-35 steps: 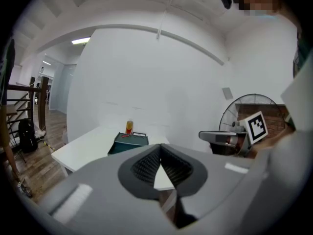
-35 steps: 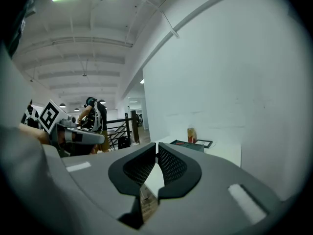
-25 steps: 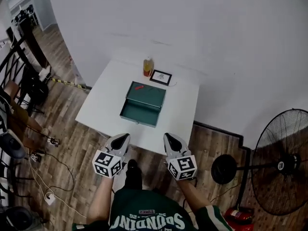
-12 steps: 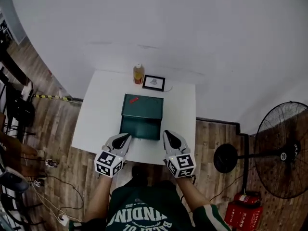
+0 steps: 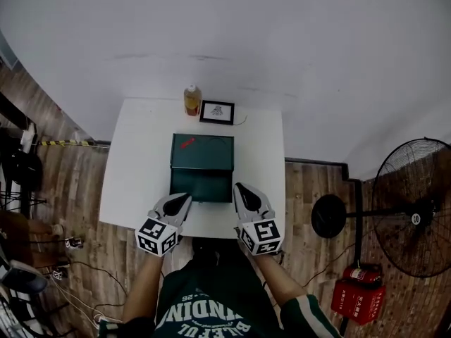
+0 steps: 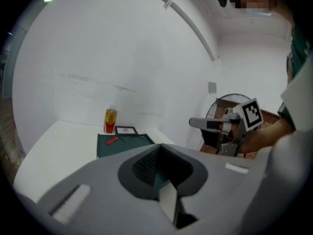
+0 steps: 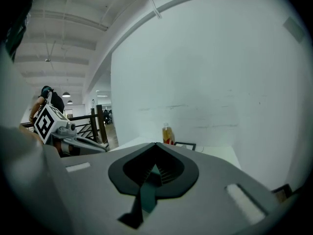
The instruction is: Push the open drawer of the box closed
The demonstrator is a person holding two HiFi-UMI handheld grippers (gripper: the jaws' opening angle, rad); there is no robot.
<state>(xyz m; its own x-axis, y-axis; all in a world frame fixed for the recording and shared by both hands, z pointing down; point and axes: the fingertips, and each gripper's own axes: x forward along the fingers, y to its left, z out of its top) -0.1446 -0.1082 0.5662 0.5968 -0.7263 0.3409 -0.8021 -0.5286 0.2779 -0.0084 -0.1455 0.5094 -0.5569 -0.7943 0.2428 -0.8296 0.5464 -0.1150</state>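
A dark green box stands mid-table in the head view, its drawer pulled out toward me. A small red thing lies on the box top. My left gripper is shut and empty, its tip by the drawer's front left corner. My right gripper is also shut and empty, just off the drawer's front right corner. Whether either touches the drawer I cannot tell. In the left gripper view the box top shows past the closed left gripper. The right gripper hides the box in its own view.
A bottle of amber liquid and a small framed picture stand behind the box on the white table, close to the wall. A standing fan and a red fire extinguisher are on the wooden floor at the right.
The view has swung so the table and box sit square in front of me. Both grippers have come forward from below the table's near edge to the drawer's front corners.
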